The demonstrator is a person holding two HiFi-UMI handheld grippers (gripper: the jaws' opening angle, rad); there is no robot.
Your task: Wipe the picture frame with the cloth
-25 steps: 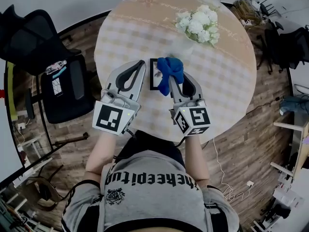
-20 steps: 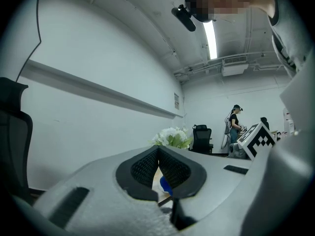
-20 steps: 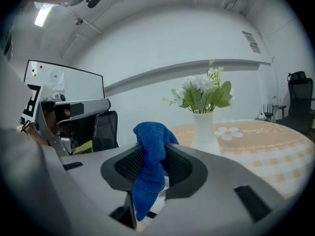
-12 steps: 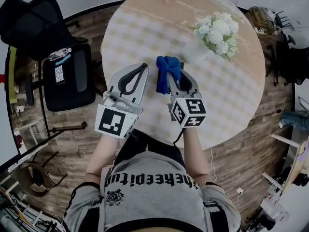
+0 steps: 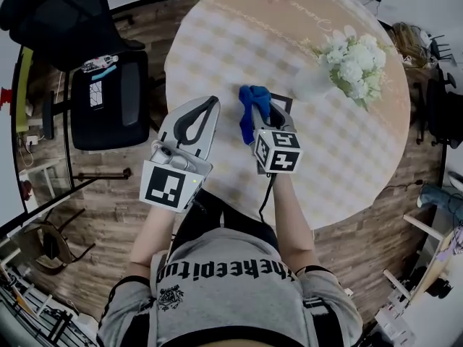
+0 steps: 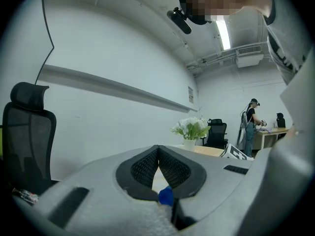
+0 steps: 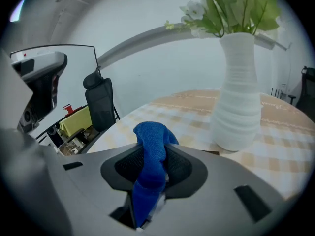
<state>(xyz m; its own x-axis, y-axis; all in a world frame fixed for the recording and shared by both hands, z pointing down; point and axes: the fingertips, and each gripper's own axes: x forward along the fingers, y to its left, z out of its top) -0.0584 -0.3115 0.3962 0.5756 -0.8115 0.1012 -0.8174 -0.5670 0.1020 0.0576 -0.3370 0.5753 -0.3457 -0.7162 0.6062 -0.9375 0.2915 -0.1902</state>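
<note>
Near the middle of the round bench, a little closer to its left edge than its right, I see the dark picture frame lying flat, with only its far corner showing past my right hand-held gripper. That gripper is clamped on the blue cloth, which bunches up above the jaw tips and hangs down between them in the right gripper view (I cannot tell whether the cloth actually touches the frame). My left hand-held gripper sits just beside it over the bench's left edge, jaws closed tip to tip with nothing between them. A white vase of white flowers stands toward the far right edge. A black office chair stands on the wooden floor off the left edge.
</note>
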